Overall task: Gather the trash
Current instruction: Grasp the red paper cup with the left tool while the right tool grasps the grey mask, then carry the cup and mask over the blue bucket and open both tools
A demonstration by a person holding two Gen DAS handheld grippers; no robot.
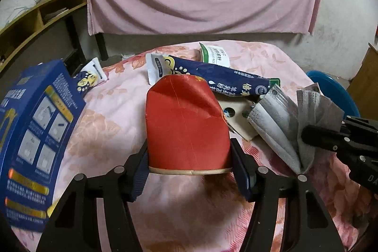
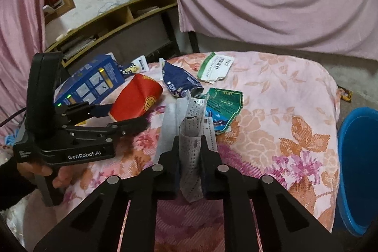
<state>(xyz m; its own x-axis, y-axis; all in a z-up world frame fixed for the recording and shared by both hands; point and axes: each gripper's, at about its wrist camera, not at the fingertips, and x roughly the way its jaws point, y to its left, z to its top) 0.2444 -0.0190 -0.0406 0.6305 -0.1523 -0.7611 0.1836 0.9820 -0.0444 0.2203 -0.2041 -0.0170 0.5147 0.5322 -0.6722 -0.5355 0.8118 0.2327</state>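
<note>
Trash on a soft bed

The pink flowery bed cover (image 2: 271, 110) holds a tall blue cardboard box (image 1: 35, 134), a dark blue crinkly wrapper (image 1: 224, 79) and a white-and-green paper label (image 2: 216, 69).

Blue bucket (image 2: 359, 169) right of the jaws cut off by the frame edge, blue box (image 1: 35, 134) print blurred, cardboard piece (image 1: 236, 115) half hidden beyond the jaws

A red paper cup (image 1: 186, 124) with a gold emblem, a grey face mask (image 2: 190, 152), a navy printed wrapper (image 1: 219, 79), a blue bucket (image 2: 359, 169) and a pink floral cloth (image 2: 283, 110) are seen.

Cup (image 1: 186, 124) lies left of mask (image 1: 281, 124) — box (image 1: 35, 134) further left.
</note>
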